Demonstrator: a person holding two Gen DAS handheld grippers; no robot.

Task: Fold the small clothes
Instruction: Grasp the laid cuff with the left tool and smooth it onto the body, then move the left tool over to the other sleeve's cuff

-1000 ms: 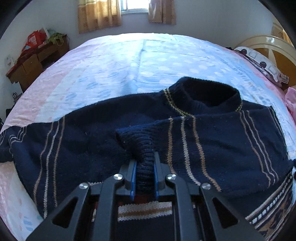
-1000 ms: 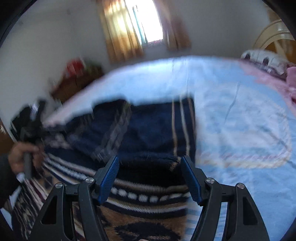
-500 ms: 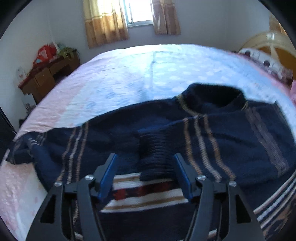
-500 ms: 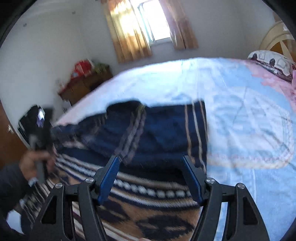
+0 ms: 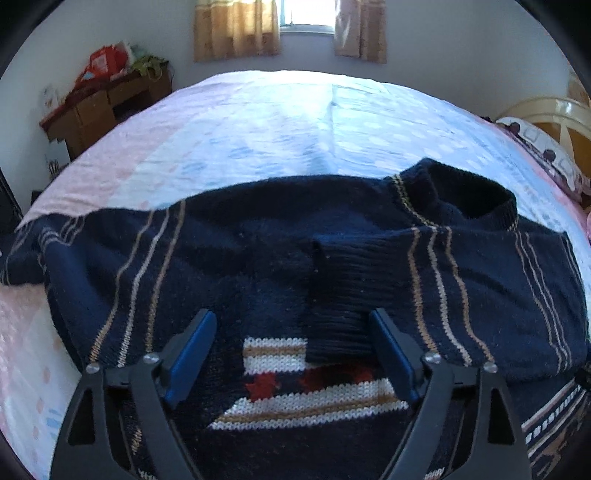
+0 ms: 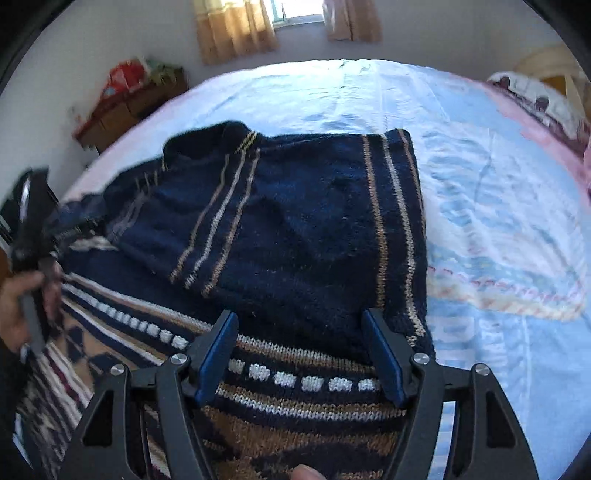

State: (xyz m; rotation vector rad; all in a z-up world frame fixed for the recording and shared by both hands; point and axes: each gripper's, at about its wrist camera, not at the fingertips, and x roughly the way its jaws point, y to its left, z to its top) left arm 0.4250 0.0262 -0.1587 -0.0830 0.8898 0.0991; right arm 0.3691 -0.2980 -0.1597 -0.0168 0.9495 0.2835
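Note:
A navy knitted sweater with tan and white stripes lies flat on the bed, collar at the far right. Its right sleeve is folded across the chest, the ribbed cuff lying in the middle. My left gripper is open and empty, just above the chest, the cuff between its fingers. In the right wrist view the sweater lies with the folded sleeve on top. My right gripper is open and empty above the sweater's patterned lower part. The left gripper in a hand shows at the left edge.
The bed has a pale blue and pink sheet. A wooden desk with red and green things stands by the far left wall. Pillows and a cream headboard are at the right. A curtained window is behind.
My left gripper has let go of the sleeve cuff, opened, and pulled back a little. The cuff now lies on the chest. My right gripper stayed open and shifted over the sweater.

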